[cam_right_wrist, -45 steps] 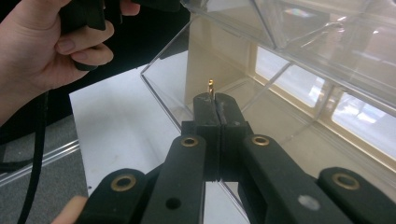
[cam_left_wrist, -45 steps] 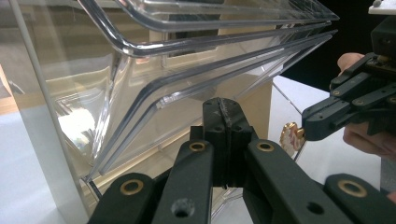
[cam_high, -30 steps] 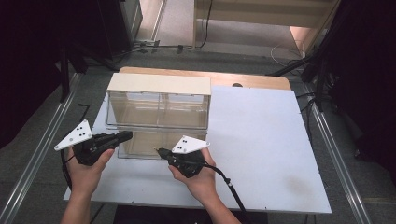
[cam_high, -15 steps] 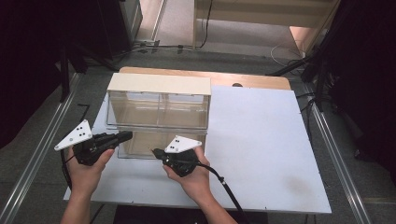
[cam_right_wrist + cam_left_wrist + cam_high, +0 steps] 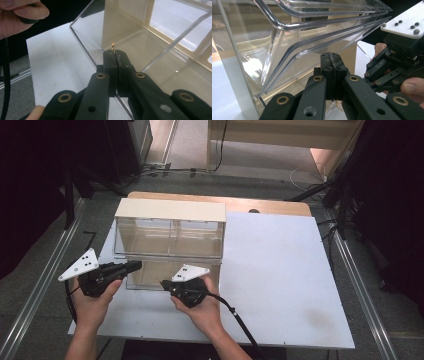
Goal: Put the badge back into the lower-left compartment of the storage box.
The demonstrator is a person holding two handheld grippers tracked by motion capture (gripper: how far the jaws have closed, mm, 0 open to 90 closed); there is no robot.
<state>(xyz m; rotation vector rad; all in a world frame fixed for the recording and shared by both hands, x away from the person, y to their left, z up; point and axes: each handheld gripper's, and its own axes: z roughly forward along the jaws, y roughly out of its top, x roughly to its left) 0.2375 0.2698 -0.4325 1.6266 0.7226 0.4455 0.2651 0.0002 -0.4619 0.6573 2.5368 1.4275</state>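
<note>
Currently a tiny brass pin (image 5: 113, 46) is sitting pinched between the right claw (image 5: 115, 53) tips, jaws pressed together, just over the front rim of the clear drawer cabinet's (image 5: 170, 236) tilted-out lower bin (image 5: 160, 62). Left claw (image 5: 331, 58) is closing on nothing, jaws touching, at the cabinet's left front corner. Cabinet is standing on the white table (image 5: 280, 270), both hands just in front of it.
</note>
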